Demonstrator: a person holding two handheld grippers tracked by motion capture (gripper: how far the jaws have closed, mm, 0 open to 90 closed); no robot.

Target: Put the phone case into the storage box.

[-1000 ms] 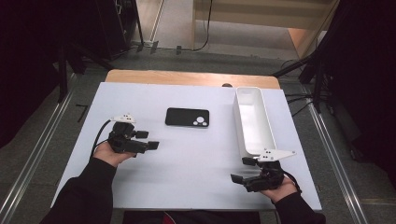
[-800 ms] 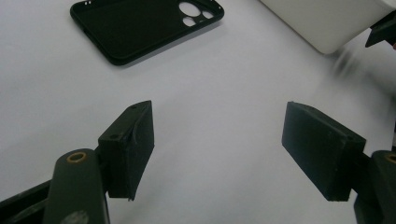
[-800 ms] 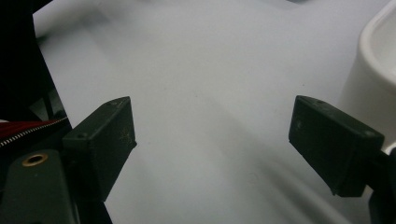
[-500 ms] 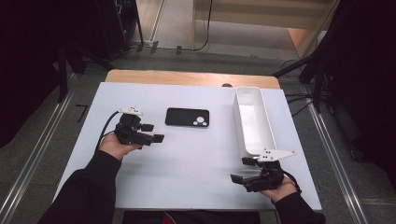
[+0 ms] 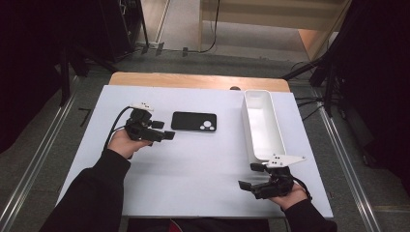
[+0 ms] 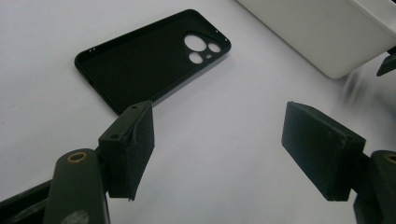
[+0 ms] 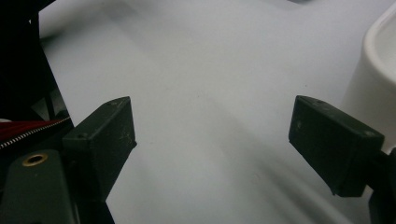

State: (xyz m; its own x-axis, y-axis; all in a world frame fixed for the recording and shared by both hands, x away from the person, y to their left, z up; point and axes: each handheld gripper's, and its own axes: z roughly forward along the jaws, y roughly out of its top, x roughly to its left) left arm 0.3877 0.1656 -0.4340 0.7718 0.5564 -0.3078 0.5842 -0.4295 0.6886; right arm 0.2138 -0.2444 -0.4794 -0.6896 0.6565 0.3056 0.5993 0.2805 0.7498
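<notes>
As left claw [image 5: 167, 136] gapes, case [image 5: 194, 121] just ahead

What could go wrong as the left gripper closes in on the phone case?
1. The case lies flat on the table, so the open left gripper may push it along instead of catching its thin rim.
2. A sliding case could knock against the bin beside it.

A white table top [image 5: 193, 193] on grey floor [image 5: 58, 130] — dark stands and cables around.
</notes>
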